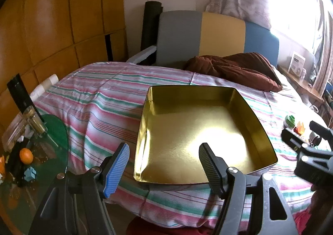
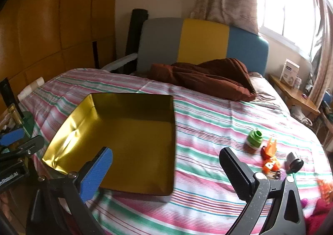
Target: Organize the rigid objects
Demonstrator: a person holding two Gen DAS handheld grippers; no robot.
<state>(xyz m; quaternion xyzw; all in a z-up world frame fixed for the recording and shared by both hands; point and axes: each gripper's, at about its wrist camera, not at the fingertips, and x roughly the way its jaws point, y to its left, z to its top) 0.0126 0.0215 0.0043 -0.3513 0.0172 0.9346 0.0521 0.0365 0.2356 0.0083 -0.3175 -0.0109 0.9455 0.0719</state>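
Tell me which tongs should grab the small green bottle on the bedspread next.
Right. The right tongs are open, with the small green bottle lying just ahead to their right. The left tongs hover over the empty gold metal tin, farther away.

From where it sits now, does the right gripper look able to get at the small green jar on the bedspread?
Probably yes. The right gripper is open and empty, and the green jar stands alone on the striped bedspread ahead to its right, with nothing between them.
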